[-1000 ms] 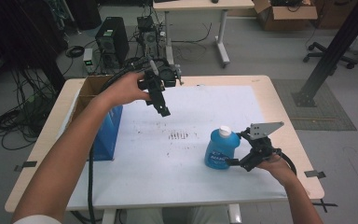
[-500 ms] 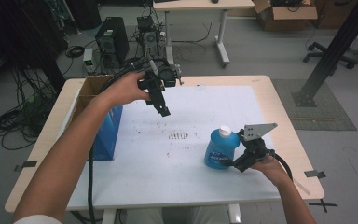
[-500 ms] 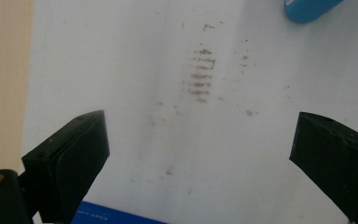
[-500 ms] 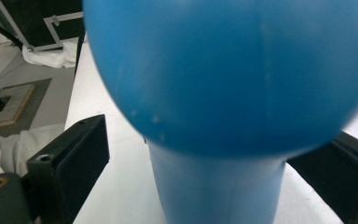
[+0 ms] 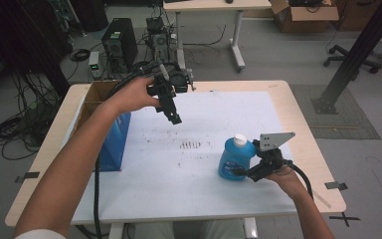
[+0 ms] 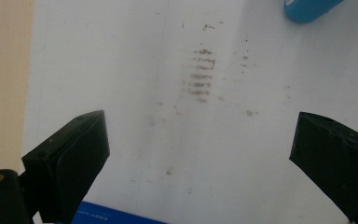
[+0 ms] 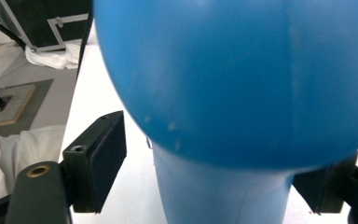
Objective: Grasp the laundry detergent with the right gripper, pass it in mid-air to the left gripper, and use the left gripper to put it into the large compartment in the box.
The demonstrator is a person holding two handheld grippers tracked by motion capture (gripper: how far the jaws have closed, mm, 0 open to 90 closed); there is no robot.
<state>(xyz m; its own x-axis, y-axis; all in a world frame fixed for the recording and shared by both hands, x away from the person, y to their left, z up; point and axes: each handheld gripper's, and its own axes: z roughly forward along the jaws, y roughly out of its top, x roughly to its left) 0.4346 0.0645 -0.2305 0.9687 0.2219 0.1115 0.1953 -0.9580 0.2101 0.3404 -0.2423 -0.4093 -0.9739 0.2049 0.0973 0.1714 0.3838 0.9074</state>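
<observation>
- The right claw (image 5: 239,172) sits low at the near right of the tabletop (image 5: 298,107), its jaws either side of the narrow lower part of the blue bottle (image 5: 235,158). They have just been closing in, with the bottle between them.
- In the right gripper view there is a clear gap between the left pad and the bottle (image 7: 223,93), and the other pad is mostly hidden behind it. I'd call that not yet gripping.
- The bottle stands upright on the white sheet (image 5: 154,169), white cap (image 5: 239,140) on top.
- The left claw (image 5: 174,115) hangs in the air over the far left of the sheet, jaws spread wide and empty, pointing down at the sheet (image 6: 135,70).
- Just left of it stands an open cardboard box (image 5: 95,94) with a blue front.
- So by my reckoning the reach is done; the squeeze, the lift and wherever the bottle goes are all still to come.
</observation>
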